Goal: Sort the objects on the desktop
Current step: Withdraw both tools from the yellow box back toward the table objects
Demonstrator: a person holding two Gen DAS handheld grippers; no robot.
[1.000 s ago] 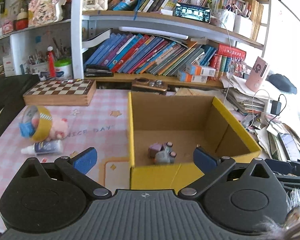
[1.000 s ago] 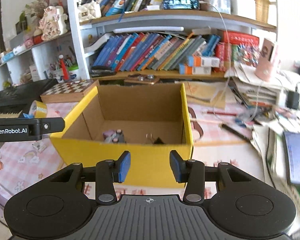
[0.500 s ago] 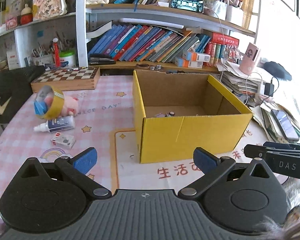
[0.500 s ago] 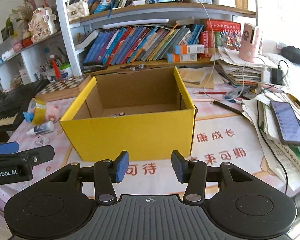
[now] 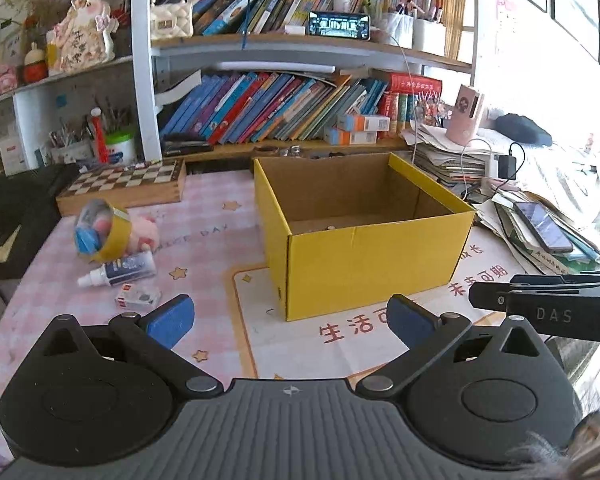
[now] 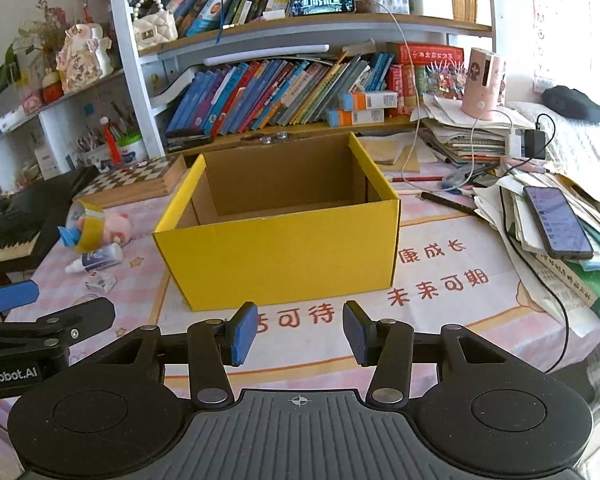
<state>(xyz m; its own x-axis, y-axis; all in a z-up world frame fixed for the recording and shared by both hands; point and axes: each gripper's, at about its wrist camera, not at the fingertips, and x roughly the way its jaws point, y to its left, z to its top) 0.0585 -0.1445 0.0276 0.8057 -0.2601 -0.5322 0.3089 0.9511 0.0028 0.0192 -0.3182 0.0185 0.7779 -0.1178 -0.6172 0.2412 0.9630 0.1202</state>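
An open yellow cardboard box [image 5: 364, 264] [image 6: 280, 256] stands on the pink checked tablecloth, and its front wall hides most of its floor. To its left lie a yellow tape roll [image 5: 102, 232] [image 6: 84, 220], a pink plush pig [image 5: 146, 232], a small white bottle [image 5: 124, 269] [image 6: 98, 258] and a little clear case [image 5: 138, 297] [image 6: 100, 282]. My left gripper [image 5: 290, 320] hangs wide open and empty before the box's left corner. My right gripper [image 6: 300, 332] is open with a narrower gap, empty, in front of the box.
A wooden chessboard [image 5: 128, 186] and a black keyboard [image 5: 4, 216] sit at the back left. Right of the box a paper pile carries a phone [image 6: 558, 222], with pens and cables behind. Bookshelves [image 6: 300, 92] line the back.
Both grippers have drawn back from the box toward the table's near edge, so the items inside the box have dropped out of sight. The right jaws have widened slightly.
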